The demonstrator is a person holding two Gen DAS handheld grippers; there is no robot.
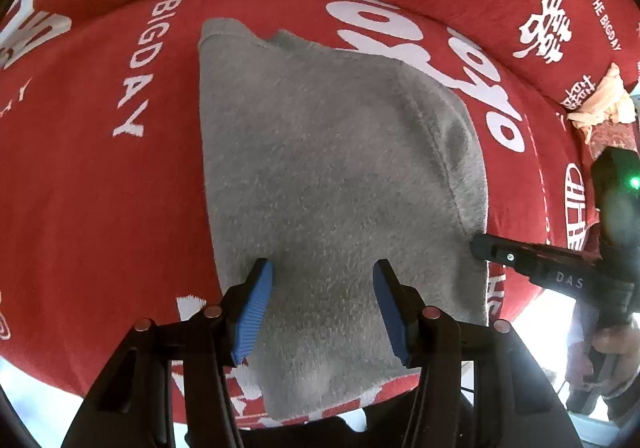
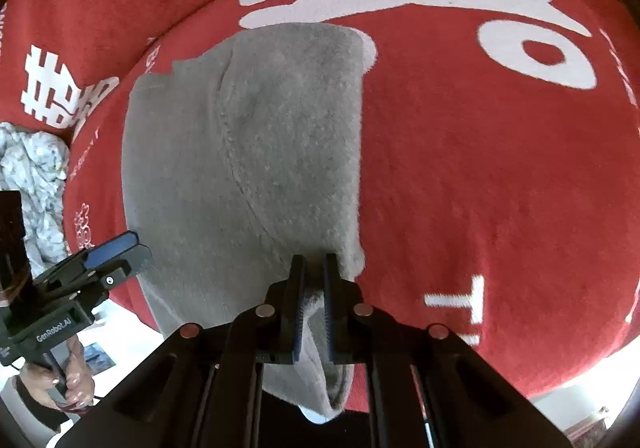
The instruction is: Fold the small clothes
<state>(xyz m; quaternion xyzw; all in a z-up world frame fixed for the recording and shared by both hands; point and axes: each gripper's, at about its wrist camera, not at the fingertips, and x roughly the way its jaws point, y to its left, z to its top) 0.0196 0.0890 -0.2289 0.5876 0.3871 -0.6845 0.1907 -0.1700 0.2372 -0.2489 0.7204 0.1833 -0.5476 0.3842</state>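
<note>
A grey fleecy garment (image 1: 328,151) lies flat on a red blanket (image 1: 100,187) with white lettering. My left gripper (image 1: 324,268) hovers over the garment's near part, its blue pads (image 1: 256,300) apart and nothing pinched between them. In the right wrist view my right gripper (image 2: 314,260) is shut on the near right edge of the grey garment (image 2: 248,151), with a fold of fabric squeezed between its fingers and hanging below them. The left wrist view shows the right gripper (image 1: 480,246) at the garment's right edge. The right wrist view shows the left gripper (image 2: 128,244) at its left side.
A pale patterned cloth (image 2: 32,171) lies bunched at the left, and a cream and red cloth (image 1: 600,99) at the far right. The blanket's near edge (image 2: 560,380) drops off to a bright floor. A person's hand (image 2: 68,380) grips the left tool's handle.
</note>
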